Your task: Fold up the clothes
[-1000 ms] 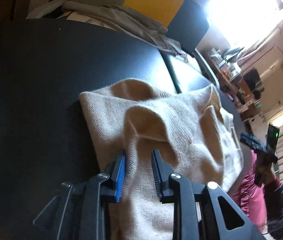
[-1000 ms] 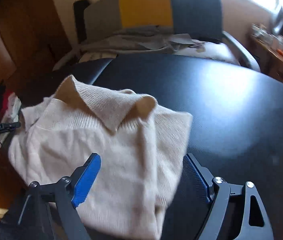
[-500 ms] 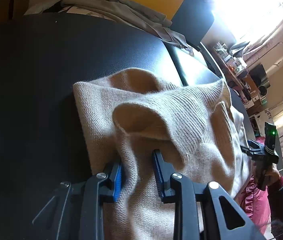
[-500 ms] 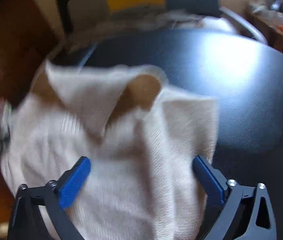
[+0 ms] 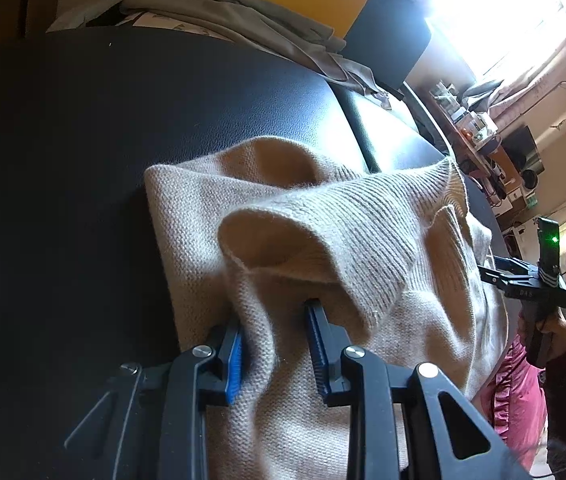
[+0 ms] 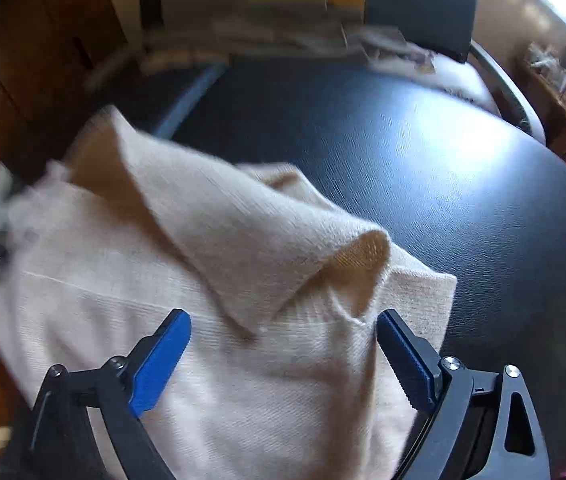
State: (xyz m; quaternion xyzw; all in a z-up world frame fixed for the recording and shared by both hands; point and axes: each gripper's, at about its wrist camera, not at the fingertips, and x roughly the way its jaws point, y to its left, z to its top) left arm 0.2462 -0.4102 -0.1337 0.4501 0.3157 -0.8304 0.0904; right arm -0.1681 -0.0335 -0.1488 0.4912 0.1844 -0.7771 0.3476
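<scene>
On a black surface (image 5: 83,160), the left gripper (image 5: 275,344) pinches a raised ridge of a cream sweater (image 5: 323,240), its jaws narrowed on the knit. The right gripper (image 6: 283,344) hangs wide apart over the sweater, holding nothing. The garment lies bunched near the surface's edge, collar (image 6: 243,240) standing up. The soft knit could slip from the pinch or drag the bundle crooked if pulled one-sided.

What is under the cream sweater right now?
The sweater lies on the black table, which shows bare around it. The left hand-held gripper pinches a fold of the knit. Whatever lies between sweater and table is covered.
</scene>
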